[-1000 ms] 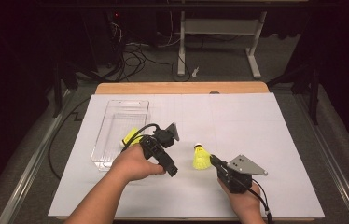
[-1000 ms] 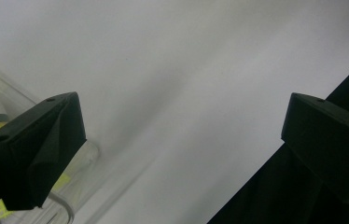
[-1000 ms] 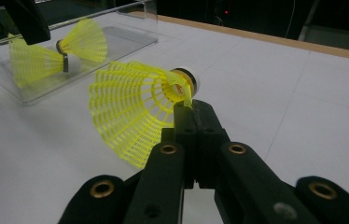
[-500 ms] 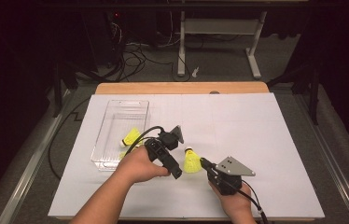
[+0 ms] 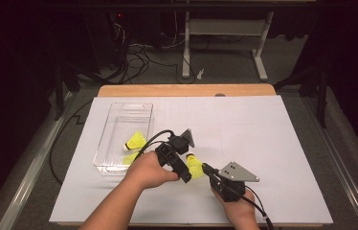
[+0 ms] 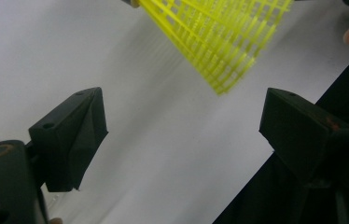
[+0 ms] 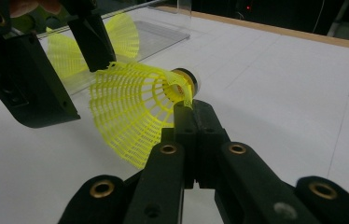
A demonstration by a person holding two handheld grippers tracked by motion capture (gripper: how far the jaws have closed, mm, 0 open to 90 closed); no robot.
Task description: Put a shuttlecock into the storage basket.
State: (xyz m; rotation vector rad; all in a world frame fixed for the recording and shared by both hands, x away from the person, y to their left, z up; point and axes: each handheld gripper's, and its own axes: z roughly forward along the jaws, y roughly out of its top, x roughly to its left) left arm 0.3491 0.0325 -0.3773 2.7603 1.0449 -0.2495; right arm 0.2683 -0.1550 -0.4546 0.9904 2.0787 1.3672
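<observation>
The worktop point(image 5: 263, 143) is covered with a white sheet, and a strip of bare wood shows along its far edge. The right half of the sheet and the far part are free, with wide open room up to the edges. The near edge is close to both hands.

A clear plastic tray point(image 5: 119, 115) lies on the left part of the sheet, with its long side running away from the person. Its left wall is near the left border of the sheet but not over it.

I count three yellow shuttlecocks. Two are in the near part of the tray: one shuttlecock point(image 5: 135, 142) lies free with its cork toward the left, and a second shuttlecock point(image 5: 130, 158) is partly hidden behind the left hand point(image 5: 146, 171). The third shuttlecock point(image 7: 137, 105) is above the sheet, between the two grippers, just right of the tray.

The right gripper point(image 7: 185, 103) has its fingers closed together on the rim of this third shuttlecock's skirt, close to the cork, and holds it up with the skirt opening toward the left gripper point(image 6: 182, 126). The left gripper's fingers stand wide apart and hold nothing; the yellow skirt hangs just beyond their tips, not between them
</observation>
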